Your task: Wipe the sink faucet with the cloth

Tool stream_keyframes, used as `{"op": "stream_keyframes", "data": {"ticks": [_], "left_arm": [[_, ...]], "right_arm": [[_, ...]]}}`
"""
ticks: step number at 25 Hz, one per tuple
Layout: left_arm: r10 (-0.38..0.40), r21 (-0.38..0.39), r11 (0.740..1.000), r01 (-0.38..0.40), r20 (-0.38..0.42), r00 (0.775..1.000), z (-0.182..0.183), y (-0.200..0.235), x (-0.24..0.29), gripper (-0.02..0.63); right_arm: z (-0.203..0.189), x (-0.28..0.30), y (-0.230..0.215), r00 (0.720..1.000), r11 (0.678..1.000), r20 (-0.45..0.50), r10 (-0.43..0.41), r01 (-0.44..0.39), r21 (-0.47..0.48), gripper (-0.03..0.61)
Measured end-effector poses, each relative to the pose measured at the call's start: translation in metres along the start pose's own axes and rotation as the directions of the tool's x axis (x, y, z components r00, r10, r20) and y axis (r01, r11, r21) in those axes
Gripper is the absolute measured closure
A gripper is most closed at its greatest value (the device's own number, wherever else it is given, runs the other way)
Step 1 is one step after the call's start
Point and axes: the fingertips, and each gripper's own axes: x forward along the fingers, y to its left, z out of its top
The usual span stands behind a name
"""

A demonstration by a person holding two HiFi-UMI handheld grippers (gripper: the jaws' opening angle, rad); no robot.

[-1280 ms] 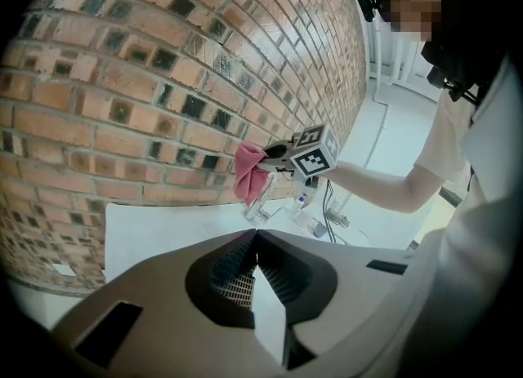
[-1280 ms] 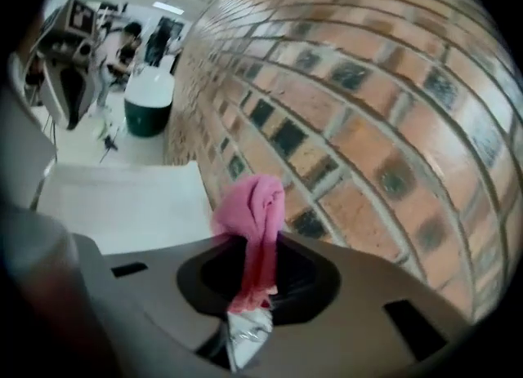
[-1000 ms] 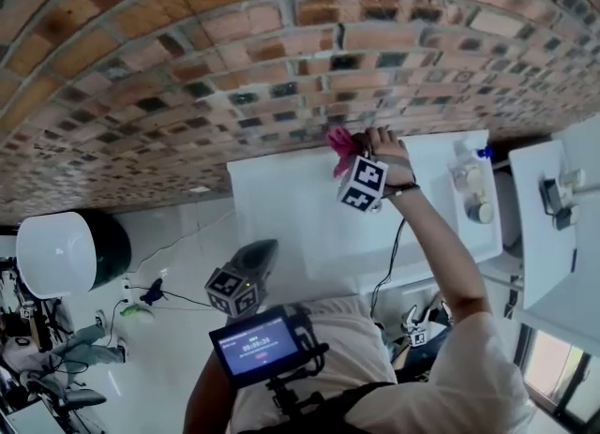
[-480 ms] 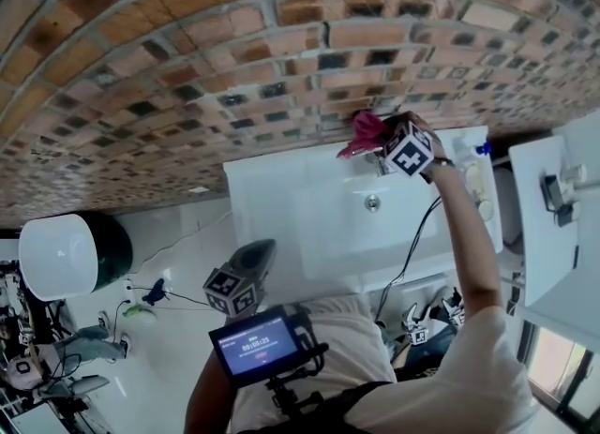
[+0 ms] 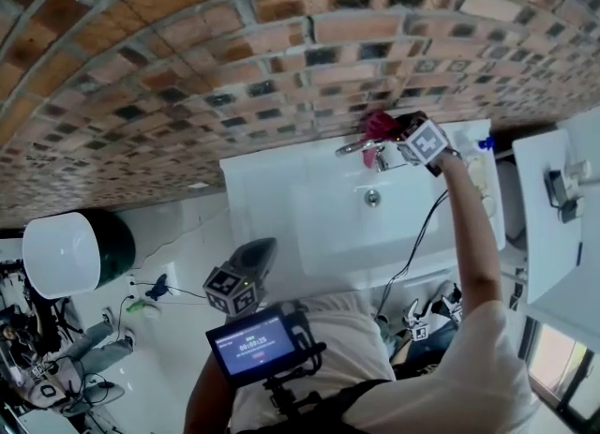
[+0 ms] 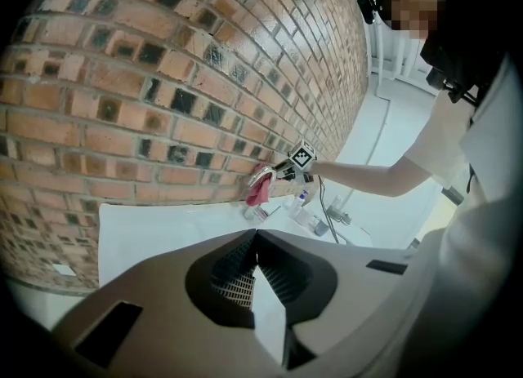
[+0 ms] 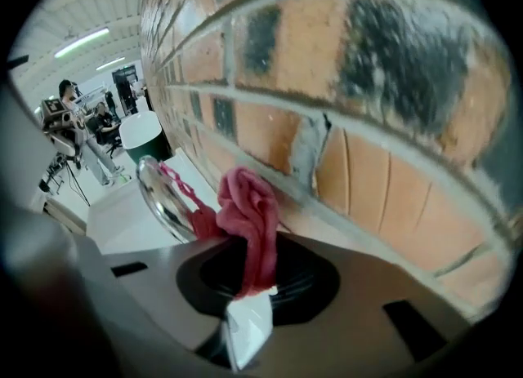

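- Right, my right gripper point(image 7: 248, 291) is clenched on the cloth point(image 7: 249, 209); the pink fabric is pinched between the jaws and bunches up out of them.
- From the head view, that gripper sits at the back of the faucet point(image 5: 354, 147), close to the brick wall point(image 5: 187, 67), with my arm stretched out to reach it.
- The cloth is pressed against the faucet's chrome spout near its base; the spout's tip sticks out clear of the fabric, on the side away from the gripper.
- I see the sink point(image 5: 272, 198) spreading out below the faucet, with its drain point(image 5: 373, 199) just in front of the spout.
- My left gripper point(image 6: 255, 247) is well away from the faucet, held near my body off the sink's front edge; its jaws are closed together with nothing between them.
- Small bottles point(image 5: 473, 179) stand beyond the faucet on the right-gripper side.
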Motion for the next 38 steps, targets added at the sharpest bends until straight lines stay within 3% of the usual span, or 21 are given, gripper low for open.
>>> {"op": "stream_keyframes", "data": {"ticks": [4, 9, 12, 15, 23, 29, 32, 35, 38], "left_arm": [[0.017, 0.008, 1.000, -0.017, -0.020, 1.000, 0.000, 0.000, 0.000, 0.627], [0.044, -0.012, 0.999, -0.044, -0.032, 0.999, -0.007, 0.009, -0.004, 0.627], [0.048, -0.023, 0.999, -0.049, -0.038, 0.998, -0.012, 0.013, -0.005, 0.629], [0.045, -0.023, 0.999, -0.046, -0.048, 0.998, -0.013, 0.010, 0.000, 0.627], [0.041, -0.016, 0.999, -0.042, -0.039, 0.998, -0.012, 0.003, 0.002, 0.629], [0.032, -0.013, 0.999, -0.032, -0.040, 0.999, -0.015, 0.001, -0.005, 0.627], [0.020, -0.012, 1.000, -0.020, -0.036, 0.999, -0.017, 0.002, -0.008, 0.627], [0.004, -0.007, 1.000, -0.004, -0.014, 1.000, -0.012, 0.004, -0.009, 0.627], [-0.028, 0.012, 1.000, 0.028, 0.016, 0.999, -0.003, 0.006, -0.010, 0.629]], "right_arm": [[-0.020, 0.032, 0.005, 0.995, 0.993, 0.010, 0.099, -0.099, 0.059, 0.514], [-0.048, 0.064, 0.001, 0.993, 0.980, 0.033, 0.114, -0.118, 0.159, 0.514], [-0.047, 0.071, -0.001, 0.995, 0.991, 0.028, 0.099, -0.101, 0.088, 0.514], [-0.058, 0.081, -0.004, 0.996, 0.997, -0.051, 0.078, -0.076, 0.029, 0.514], [-0.113, 0.113, -0.024, 0.969, 0.994, -0.231, -0.090, 0.073, -0.080, 0.513], [-0.137, 0.042, -0.037, 0.960, 0.962, -0.128, -0.248, 0.260, 0.089, 0.512], [-0.119, -0.019, -0.019, 0.954, 0.920, 0.044, -0.296, 0.272, 0.280, 0.511], [-0.091, -0.087, 0.008, 0.899, 0.847, 0.215, -0.380, 0.245, 0.472, 0.506], [-0.072, -0.131, 0.044, 0.824, 0.765, 0.355, -0.441, 0.138, 0.629, 0.506]]}}
